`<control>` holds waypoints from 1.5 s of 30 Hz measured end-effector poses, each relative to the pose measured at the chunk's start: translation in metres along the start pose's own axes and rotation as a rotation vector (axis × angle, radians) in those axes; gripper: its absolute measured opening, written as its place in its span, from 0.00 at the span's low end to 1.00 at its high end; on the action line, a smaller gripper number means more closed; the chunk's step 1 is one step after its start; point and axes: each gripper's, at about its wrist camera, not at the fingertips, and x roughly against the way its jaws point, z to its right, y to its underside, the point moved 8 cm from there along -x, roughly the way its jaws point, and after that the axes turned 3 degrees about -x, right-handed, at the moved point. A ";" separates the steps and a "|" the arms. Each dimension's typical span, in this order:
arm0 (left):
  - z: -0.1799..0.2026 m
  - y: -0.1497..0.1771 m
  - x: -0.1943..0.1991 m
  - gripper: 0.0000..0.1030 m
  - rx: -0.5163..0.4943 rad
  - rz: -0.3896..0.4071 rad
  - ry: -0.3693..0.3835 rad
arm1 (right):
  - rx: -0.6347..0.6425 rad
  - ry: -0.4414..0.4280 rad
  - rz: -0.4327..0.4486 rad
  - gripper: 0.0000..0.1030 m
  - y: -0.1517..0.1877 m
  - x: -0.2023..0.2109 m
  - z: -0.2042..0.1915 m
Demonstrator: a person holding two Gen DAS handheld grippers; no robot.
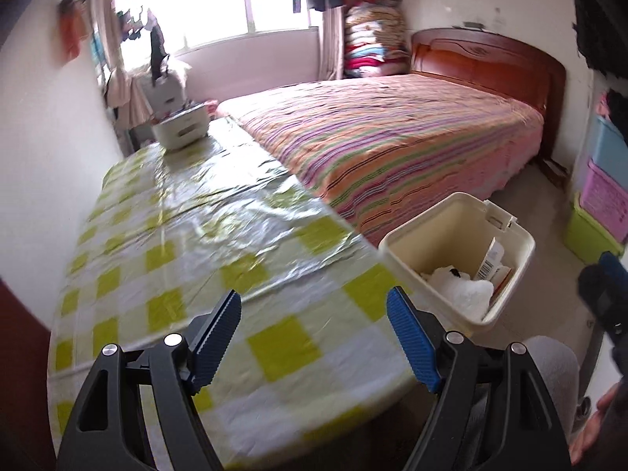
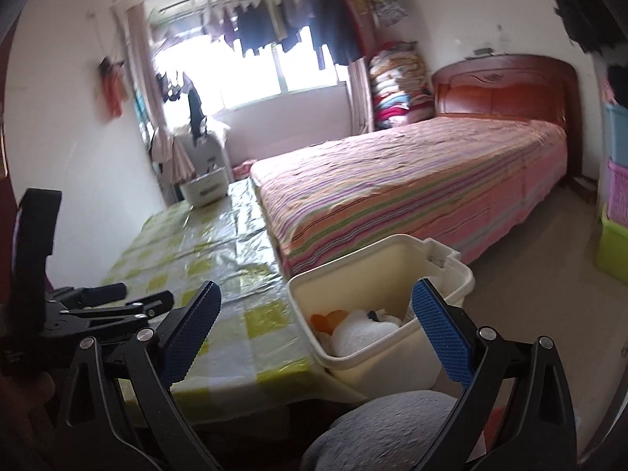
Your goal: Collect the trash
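The cream trash bin [image 1: 510, 235] stands on the floor between the bench [image 1: 204, 259] and the striped bed [image 1: 392, 137], just beside the bench's corner. Inside lie crumpled white paper [image 1: 459, 286], something orange [image 2: 325, 320] and a white carton [image 1: 490, 259] bearing a barcode; its print is too small to read. The left tool [image 1: 314, 337] hangs spread over the checked cloth, nothing between its blue pads. The right tool [image 2: 318, 333] is spread and empty too.

Left tool [image 1: 314, 337] jaws wide, empty; right tool [image 2: 314, 331] likewise, angled down.
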 end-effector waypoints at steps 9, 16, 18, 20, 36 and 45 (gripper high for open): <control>-0.037 0.020 0.021 0.73 0.062 -0.004 -0.080 | 0.046 -0.003 -0.021 0.93 -0.014 0.009 -0.011; -0.052 0.021 0.026 0.73 0.079 0.003 -0.096 | 0.058 -0.008 -0.045 0.93 -0.009 -0.008 -0.016; -0.054 0.021 0.026 0.74 0.084 0.004 -0.098 | 0.055 -0.011 -0.053 0.93 -0.008 -0.011 -0.018; -0.055 0.021 0.025 0.74 0.081 0.001 -0.102 | 0.057 -0.011 -0.058 0.93 -0.008 -0.013 -0.018; -0.059 0.018 0.015 0.74 0.079 -0.017 -0.117 | 0.042 -0.028 -0.096 0.93 -0.015 -0.034 -0.022; -0.054 0.014 0.008 0.74 0.058 -0.030 -0.129 | 0.025 -0.030 -0.107 0.93 -0.019 -0.045 -0.017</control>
